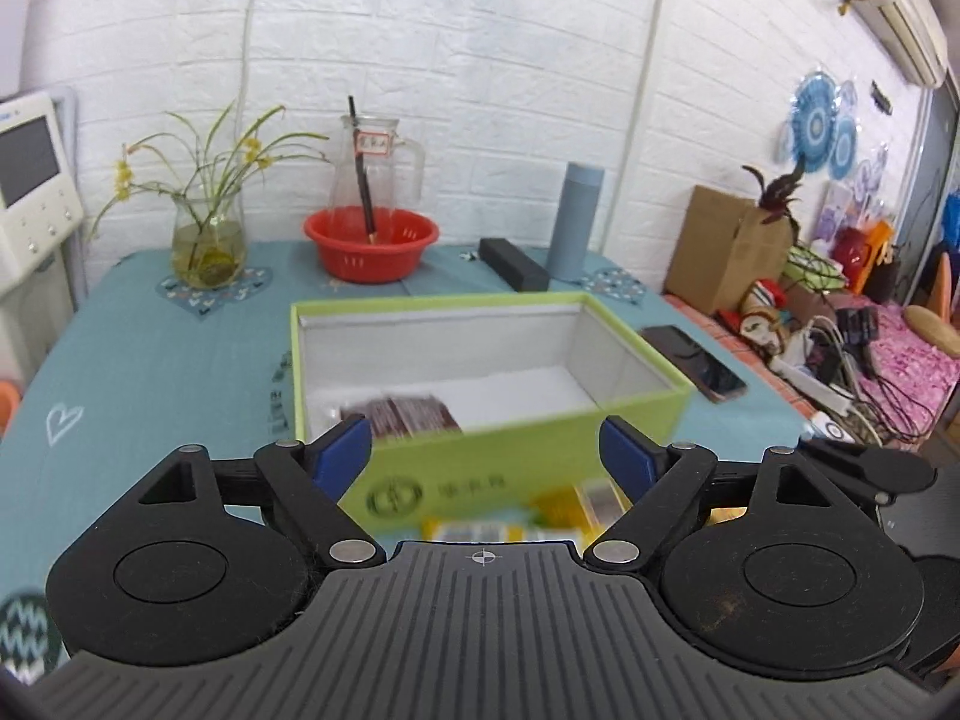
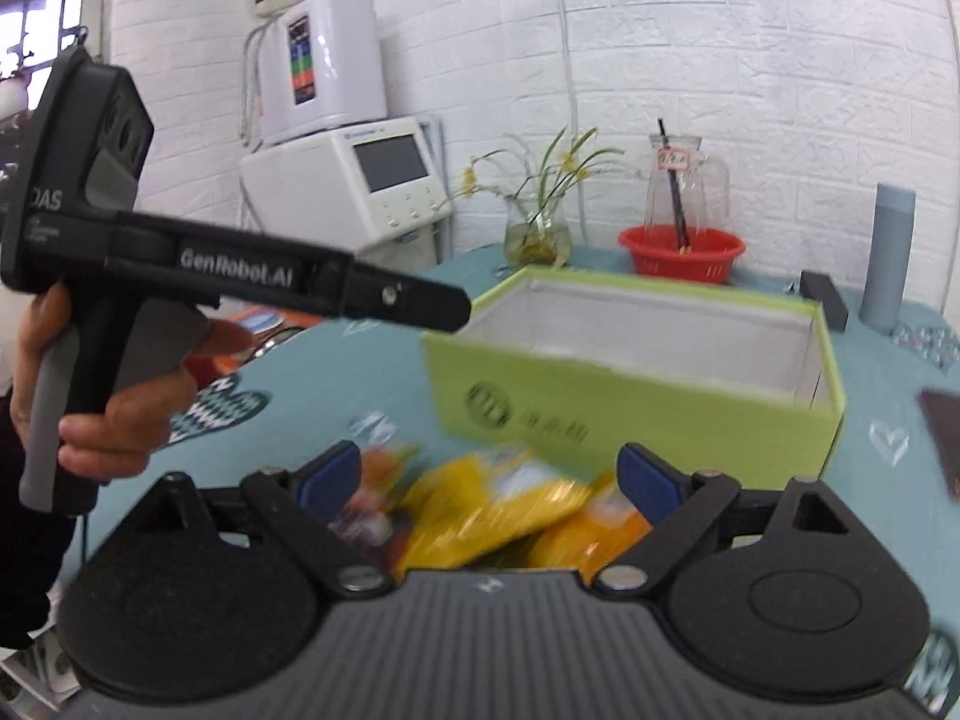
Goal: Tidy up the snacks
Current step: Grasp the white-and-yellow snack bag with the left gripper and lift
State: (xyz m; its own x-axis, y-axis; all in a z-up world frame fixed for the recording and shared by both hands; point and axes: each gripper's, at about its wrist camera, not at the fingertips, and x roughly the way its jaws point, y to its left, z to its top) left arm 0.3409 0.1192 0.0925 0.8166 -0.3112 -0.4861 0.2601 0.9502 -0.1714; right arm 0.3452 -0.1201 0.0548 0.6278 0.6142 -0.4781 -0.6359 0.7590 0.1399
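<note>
A: Your grippers?
B: My left gripper [image 1: 485, 445] and right gripper [image 2: 489, 475] gape wide, holding nothing.
A: Snacks?
B: Yellow packets [image 2: 492, 510] under my right fingers; box [image 1: 510, 456] just ahead, brown packet [image 1: 408, 414] inside.

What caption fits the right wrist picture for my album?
Open right gripper hovers over blurred yellow snack packets before the open green cardboard box.

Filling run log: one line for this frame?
left gripper: open, empty | right gripper: open above yellow snack packets | green box: one dark packet inside
</note>
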